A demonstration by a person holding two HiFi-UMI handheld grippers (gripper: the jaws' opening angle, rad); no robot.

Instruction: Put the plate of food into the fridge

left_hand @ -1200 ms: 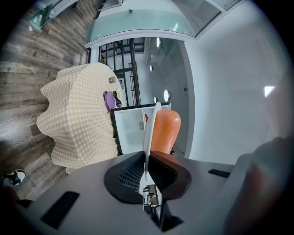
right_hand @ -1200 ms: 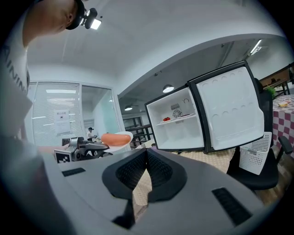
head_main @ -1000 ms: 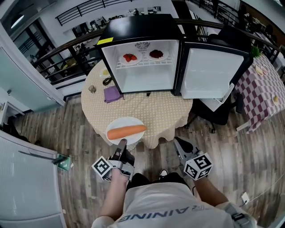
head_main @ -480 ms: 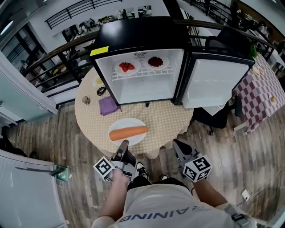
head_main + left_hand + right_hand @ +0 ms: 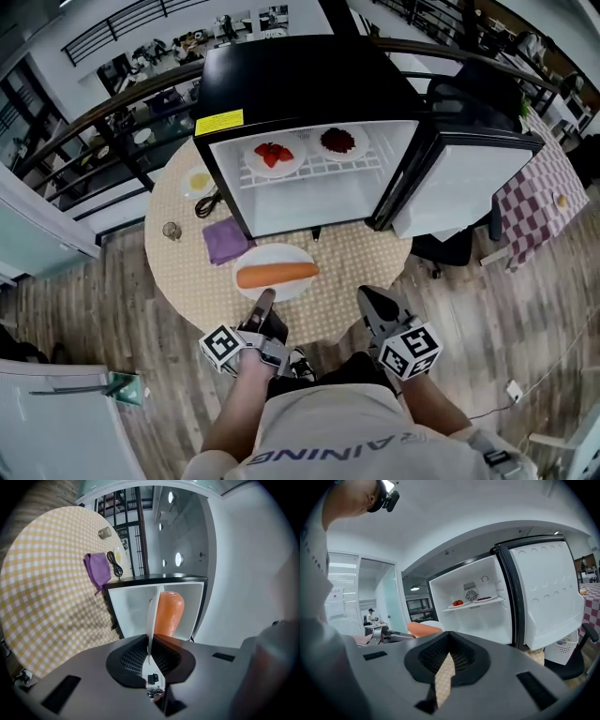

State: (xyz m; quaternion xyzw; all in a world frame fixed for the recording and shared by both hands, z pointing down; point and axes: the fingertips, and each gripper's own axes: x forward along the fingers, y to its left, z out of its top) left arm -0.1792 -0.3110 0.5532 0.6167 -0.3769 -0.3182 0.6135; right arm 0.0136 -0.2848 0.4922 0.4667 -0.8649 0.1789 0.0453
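Observation:
A white plate (image 5: 253,256) with a whole carrot (image 5: 277,275) on it hangs level above the round table (image 5: 183,272), just in front of the open fridge (image 5: 309,202). My left gripper (image 5: 262,298) is shut on the plate's near rim. In the left gripper view the plate (image 5: 151,616) stands edge-on between the jaws, the carrot (image 5: 168,613) to its right. My right gripper (image 5: 367,298) is beside it at the table's front edge, shut and empty. In the right gripper view the right gripper (image 5: 449,641) points at the fridge (image 5: 487,616).
The fridge's upper wire shelf holds a plate of strawberries (image 5: 273,155) and a plate of dark food (image 5: 337,141); the space below is bare. Its door (image 5: 459,192) swings open to the right. A purple cloth (image 5: 224,239), cable (image 5: 208,203), cup (image 5: 171,230) and small dish (image 5: 199,181) lie left.
The plate with the carrot has moved from the table's front edge toward the fridge opening, held by my left gripper. The person and both grippers have come closer to the table.

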